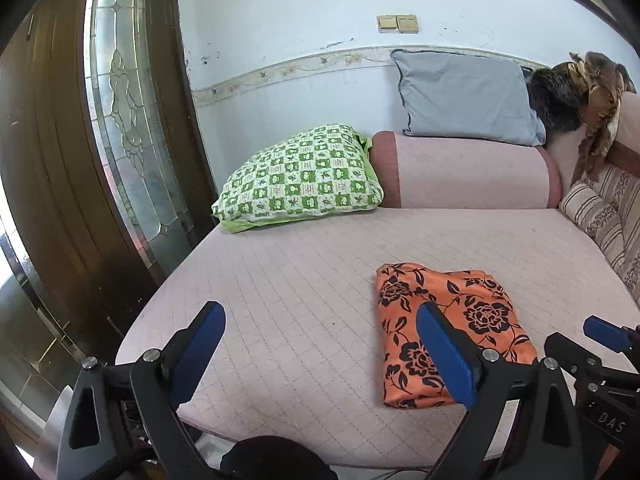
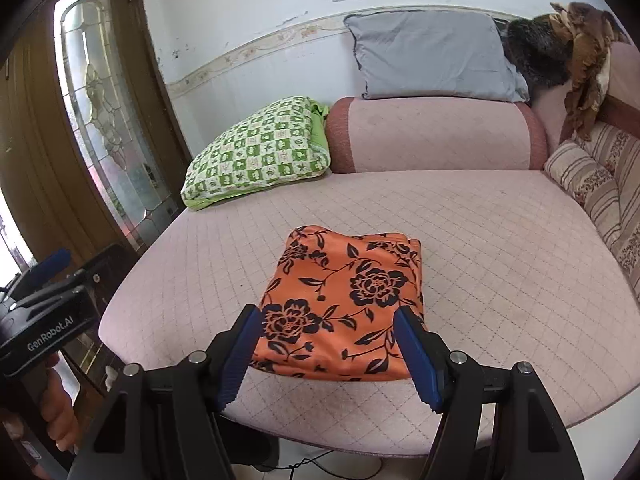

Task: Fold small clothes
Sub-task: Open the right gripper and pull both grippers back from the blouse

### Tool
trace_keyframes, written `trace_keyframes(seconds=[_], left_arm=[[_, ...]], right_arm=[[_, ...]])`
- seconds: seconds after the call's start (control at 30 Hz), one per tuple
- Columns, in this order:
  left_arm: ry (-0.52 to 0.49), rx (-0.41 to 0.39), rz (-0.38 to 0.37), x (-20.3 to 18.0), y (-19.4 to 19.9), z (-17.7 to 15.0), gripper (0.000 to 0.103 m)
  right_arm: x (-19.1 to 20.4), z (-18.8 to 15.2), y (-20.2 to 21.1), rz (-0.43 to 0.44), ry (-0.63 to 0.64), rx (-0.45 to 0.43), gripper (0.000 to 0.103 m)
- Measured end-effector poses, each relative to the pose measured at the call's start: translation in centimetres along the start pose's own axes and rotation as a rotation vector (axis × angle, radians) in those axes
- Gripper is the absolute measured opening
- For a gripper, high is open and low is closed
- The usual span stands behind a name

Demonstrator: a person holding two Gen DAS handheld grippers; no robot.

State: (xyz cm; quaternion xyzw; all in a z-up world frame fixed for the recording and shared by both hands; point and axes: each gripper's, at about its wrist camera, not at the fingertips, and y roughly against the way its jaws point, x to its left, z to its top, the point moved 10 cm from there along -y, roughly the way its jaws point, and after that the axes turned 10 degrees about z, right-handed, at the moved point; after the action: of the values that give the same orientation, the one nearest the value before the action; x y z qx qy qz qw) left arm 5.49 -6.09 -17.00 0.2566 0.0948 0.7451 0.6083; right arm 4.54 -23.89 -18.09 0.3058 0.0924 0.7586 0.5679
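Note:
An orange cloth with black flowers [image 1: 444, 332] lies folded into a flat rectangle on the pink quilted sofa seat [image 1: 304, 264]. It also shows in the right wrist view [image 2: 344, 300], near the front edge of the seat [image 2: 500, 240]. My left gripper [image 1: 320, 316] is open and empty, held above the seat to the left of the cloth. My right gripper [image 2: 328, 320] is open and empty, just in front of the cloth's near edge. The right gripper also shows at the right edge of the left wrist view [image 1: 604, 334].
A green checked pillow [image 1: 304, 172] lies at the back left of the seat. A pink bolster [image 1: 464, 170] with a grey cushion [image 1: 468, 96] on it stands behind. A striped cushion [image 1: 600, 216] is at the right. A wooden glass door [image 1: 120, 120] is at the left.

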Motion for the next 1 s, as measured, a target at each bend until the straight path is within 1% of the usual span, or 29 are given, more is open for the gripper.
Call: trace_keyframes(seconds=[0.13, 0.3, 0.57, 0.7, 0.77, 1.0], left_arm=[[0.006, -0.013, -0.002, 1.1, 0.7, 0.1, 0.096], [0.031, -0.023, -0.022, 2.4, 1.8, 0.4, 0.096], [0.050, -0.040, -0.040, 3.3, 2.5, 1.4, 0.096], [0.047, -0.043, -0.054, 2.8, 2.4, 2.1, 0.096], [0.046, -0.038, -0.063, 2.5, 2.1, 2.5, 0.096], [0.034, -0.022, -0.077, 1.3, 0.3, 3.9, 0.096]], right_arm=[[1.1, 0.0, 0.3, -0.007, 0.011, 0.002, 0.072], [2.1, 0.0, 0.8, -0.017, 0.002, 0.012, 0.072], [2.9, -0.1, 2.4, -0.036, 0.023, 0.013, 0.072], [2.7, 0.5, 2.9, -0.055, 0.036, 0.000, 0.072], [2.4, 0.8, 2.7, -0.051, 0.027, 0.002, 0.072], [0.7, 1.5, 0.9, -0.047, -0.003, 0.020, 0.072]])
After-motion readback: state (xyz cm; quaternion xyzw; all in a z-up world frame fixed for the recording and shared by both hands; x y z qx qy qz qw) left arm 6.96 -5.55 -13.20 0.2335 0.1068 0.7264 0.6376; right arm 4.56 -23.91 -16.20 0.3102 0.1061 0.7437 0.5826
